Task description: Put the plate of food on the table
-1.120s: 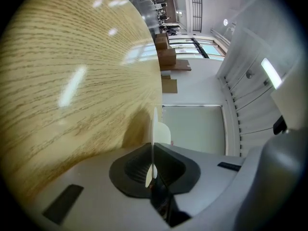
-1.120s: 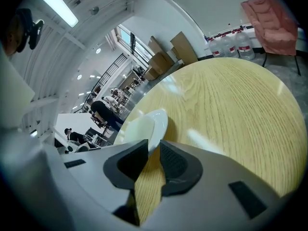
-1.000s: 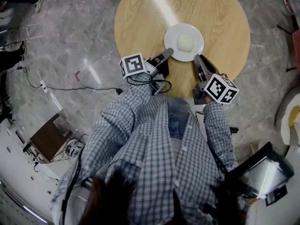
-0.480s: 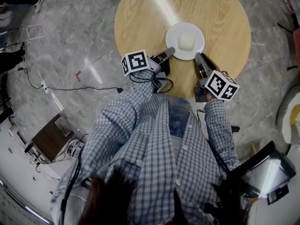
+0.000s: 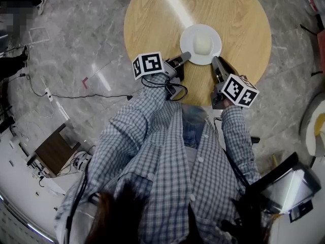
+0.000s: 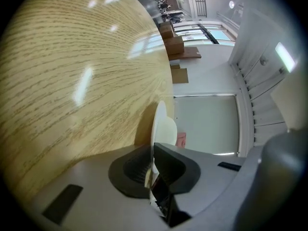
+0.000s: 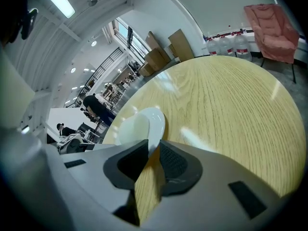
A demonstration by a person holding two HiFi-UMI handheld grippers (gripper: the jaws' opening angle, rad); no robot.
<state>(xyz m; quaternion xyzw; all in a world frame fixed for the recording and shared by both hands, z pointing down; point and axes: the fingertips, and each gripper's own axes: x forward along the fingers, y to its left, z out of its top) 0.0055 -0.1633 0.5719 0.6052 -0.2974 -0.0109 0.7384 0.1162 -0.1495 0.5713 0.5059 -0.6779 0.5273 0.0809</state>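
My left tongs (image 5: pixel 186 55) and right tongs (image 5: pixel 215 60) each clamp the rim of the plate (image 5: pixel 187 39), one per side. The plate, with its food (image 5: pixel 202 44), appears to rest on the counter (image 5: pixel 152 24). Placement looks done; only release and withdrawal are left.

The table (image 5: pixel 152 14) is light yellow wood with thin lines. On it, the plate (image 5: pixel 187 38) is white, the food (image 5: pixel 202 43) pale cream. Beside the table, the floor (image 5: pixel 76 44) is streaky grey, the shirt (image 5: pixel 152 156) blue-and-white checked.
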